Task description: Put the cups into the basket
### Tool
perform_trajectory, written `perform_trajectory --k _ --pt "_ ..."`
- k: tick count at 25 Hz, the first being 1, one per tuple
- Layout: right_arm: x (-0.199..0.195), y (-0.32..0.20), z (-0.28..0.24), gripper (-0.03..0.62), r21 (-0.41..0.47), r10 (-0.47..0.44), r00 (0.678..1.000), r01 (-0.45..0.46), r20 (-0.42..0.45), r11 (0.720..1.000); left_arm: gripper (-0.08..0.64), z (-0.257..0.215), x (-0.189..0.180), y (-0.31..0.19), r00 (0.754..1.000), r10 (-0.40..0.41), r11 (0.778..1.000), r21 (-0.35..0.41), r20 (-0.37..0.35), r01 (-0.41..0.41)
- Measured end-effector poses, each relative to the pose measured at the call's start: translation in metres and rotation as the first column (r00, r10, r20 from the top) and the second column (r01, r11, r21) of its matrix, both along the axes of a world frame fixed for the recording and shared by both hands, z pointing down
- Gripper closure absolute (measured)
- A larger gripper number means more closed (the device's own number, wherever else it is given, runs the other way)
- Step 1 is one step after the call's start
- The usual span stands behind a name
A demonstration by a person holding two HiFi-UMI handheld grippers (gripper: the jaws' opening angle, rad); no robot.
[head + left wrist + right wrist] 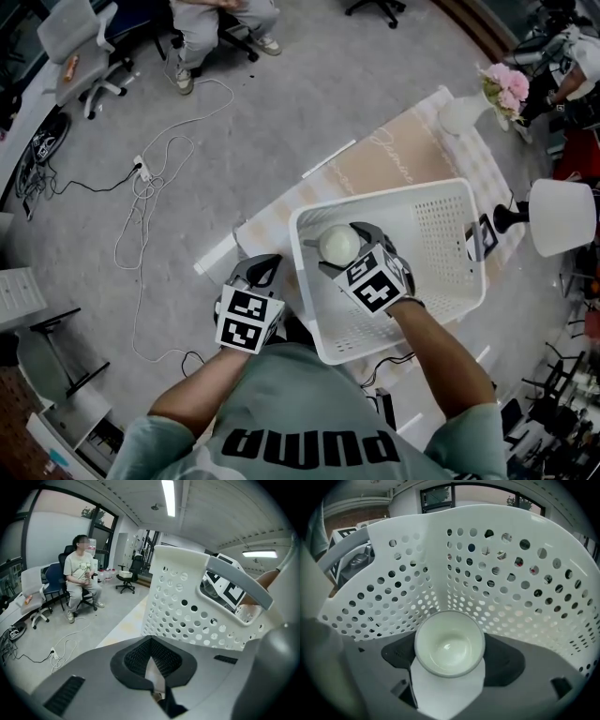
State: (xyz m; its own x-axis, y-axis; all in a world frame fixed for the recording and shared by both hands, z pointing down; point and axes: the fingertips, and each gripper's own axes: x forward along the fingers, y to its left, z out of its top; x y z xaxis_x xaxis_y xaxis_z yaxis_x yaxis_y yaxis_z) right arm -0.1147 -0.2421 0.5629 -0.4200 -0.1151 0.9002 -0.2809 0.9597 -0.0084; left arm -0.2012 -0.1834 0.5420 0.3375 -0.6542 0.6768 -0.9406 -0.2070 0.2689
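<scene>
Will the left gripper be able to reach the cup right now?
Probably not: the wall of the basket stands between the left gripper and the cup, which the right gripper holds inside it.

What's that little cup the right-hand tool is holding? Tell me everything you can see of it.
The cup is small, round and plain white, with a smooth, slightly glossy inside that looks like ceramic or plastic. No handle shows. It is empty. The right gripper clamps it between its fingers, one on either side, and the open mouth faces that gripper's camera. It is held inside the white perforated basket. Whether it touches the basket I cannot tell.
</scene>
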Motion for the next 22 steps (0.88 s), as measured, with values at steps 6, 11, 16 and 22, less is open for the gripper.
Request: perform_trajectory --k 6,11,16,22 --pt "0.003 0.001 0.005 0.195 -0.008 -0.005 1.000 0.005 -0.025 1.000 0.555 -0.002 0.003 -0.001 1.000 0.013 1.000 0.002 -0.015 -0.013" --pt "0.004 0.003 0.006 0.195 -0.007 -0.016 0.999 0.015 -0.038 1.000 0.555 -0.005 0.003 -0.001 1.000 0.024 1.000 0.008 -0.018 -0.023" --pt "0.008 0.006 0.003 0.189 -0.021 -0.023 0.998 0.022 -0.051 1.000 0.555 -0.012 0.001 -0.001 0.999 0.030 0.999 0.024 -0.011 -0.030" --pt "0.006 0.003 -0.018 0.176 0.011 -0.011 1.000 0.012 -0.023 1.000 0.555 -0.020 -0.002 0.003 0.999 0.046 0.998 0.035 -0.012 -0.046"
